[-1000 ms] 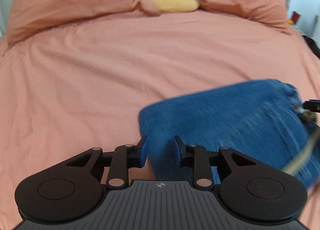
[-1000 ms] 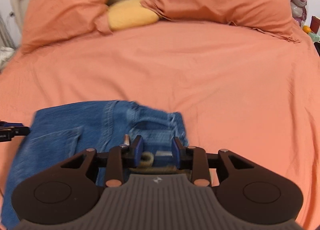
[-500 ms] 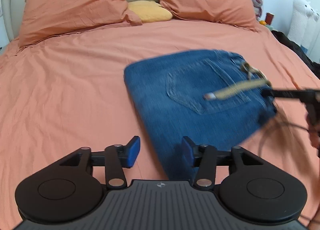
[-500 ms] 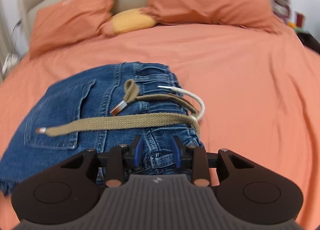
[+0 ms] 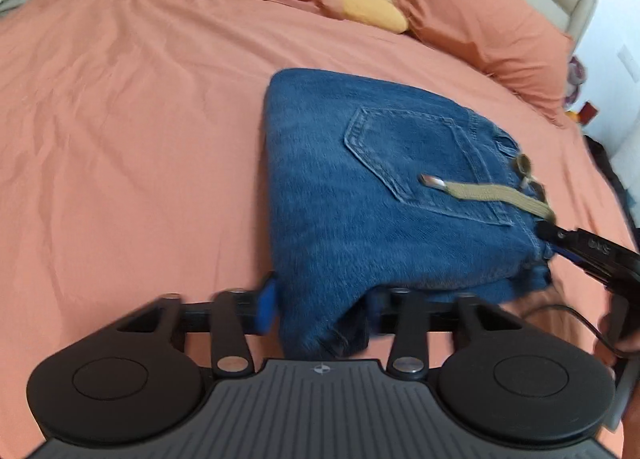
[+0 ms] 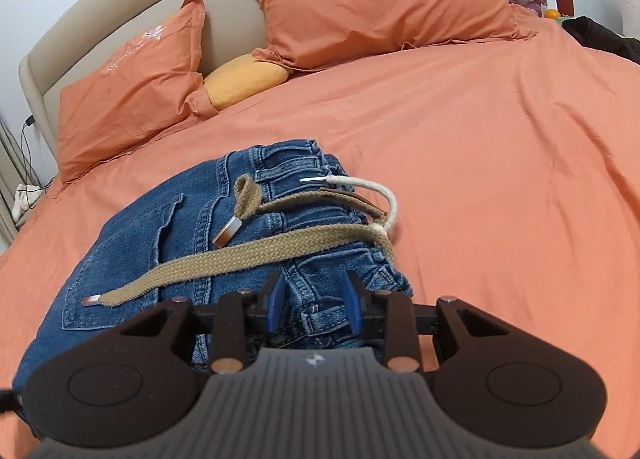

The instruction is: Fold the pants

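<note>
Jeans (image 5: 360, 219): folded on your bed (image 5: 120, 119).
Left gripper (image 5: 320, 311): angled down, closing on their corner.
Right gripper (image 6: 314, 305): clamped on their waistband.
Right view only: white cord (image 6: 376, 191) at 12 o'clock.

Folded blue jeans (image 6: 168, 243) lie on bed, pocket up.

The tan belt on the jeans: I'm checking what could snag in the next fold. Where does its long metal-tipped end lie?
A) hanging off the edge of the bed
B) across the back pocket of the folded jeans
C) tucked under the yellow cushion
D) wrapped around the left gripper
B: in the right wrist view the tan belt runs across the folded jeans, its metal tip resting on the back pocket.
</note>
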A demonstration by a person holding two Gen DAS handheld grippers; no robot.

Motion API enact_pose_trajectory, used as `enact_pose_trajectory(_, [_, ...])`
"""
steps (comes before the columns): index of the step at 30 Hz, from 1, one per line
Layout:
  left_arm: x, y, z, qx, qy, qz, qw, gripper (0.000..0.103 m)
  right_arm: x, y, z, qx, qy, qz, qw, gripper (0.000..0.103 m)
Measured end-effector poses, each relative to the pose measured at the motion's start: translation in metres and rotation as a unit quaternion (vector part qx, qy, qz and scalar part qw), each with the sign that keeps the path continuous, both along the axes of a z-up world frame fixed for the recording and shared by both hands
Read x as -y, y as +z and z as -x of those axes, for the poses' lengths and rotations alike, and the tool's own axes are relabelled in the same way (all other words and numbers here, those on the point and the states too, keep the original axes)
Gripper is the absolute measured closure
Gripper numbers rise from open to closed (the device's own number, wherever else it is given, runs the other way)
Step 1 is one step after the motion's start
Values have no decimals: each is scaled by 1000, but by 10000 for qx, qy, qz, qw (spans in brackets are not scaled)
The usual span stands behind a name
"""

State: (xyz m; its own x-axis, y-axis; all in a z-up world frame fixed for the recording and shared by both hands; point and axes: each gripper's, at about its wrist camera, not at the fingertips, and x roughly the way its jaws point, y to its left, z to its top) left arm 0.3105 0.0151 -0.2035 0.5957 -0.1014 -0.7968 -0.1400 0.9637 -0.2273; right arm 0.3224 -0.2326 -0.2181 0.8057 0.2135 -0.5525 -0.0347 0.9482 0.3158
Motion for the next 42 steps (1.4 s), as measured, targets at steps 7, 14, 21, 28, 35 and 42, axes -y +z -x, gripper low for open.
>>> enact_pose_trajectory(7, [40,18,1,-328,-1856,-2513,9494,85,11,-3,-4,-85,145,-313,9994,75])
enact_pose_trajectory(14, [58,-44,17,-464,-2681,-3523,8955,88,11,-6,-7,-140,271,-230,9993,77])
enact_pose_trajectory(21, [55,-28,26,-345,-2799,-3343,8993,87,12,-6,-5,-112,339,-102,9993,77])
enact_pose_trajectory(28, [55,-12,44,-298,-3050,-3308,8926,75,15,0,6,-118,293,-75,9995,77])
enact_pose_trajectory(35, [31,32,55,96,-2495,-2515,9351,50,57,10,27,-212,-298,-1485,9882,36])
enact_pose_trajectory(42, [1,51,2,247,-1434,-1291,9809,32,78,-11,21,-629,-384,-2435,9671,20])
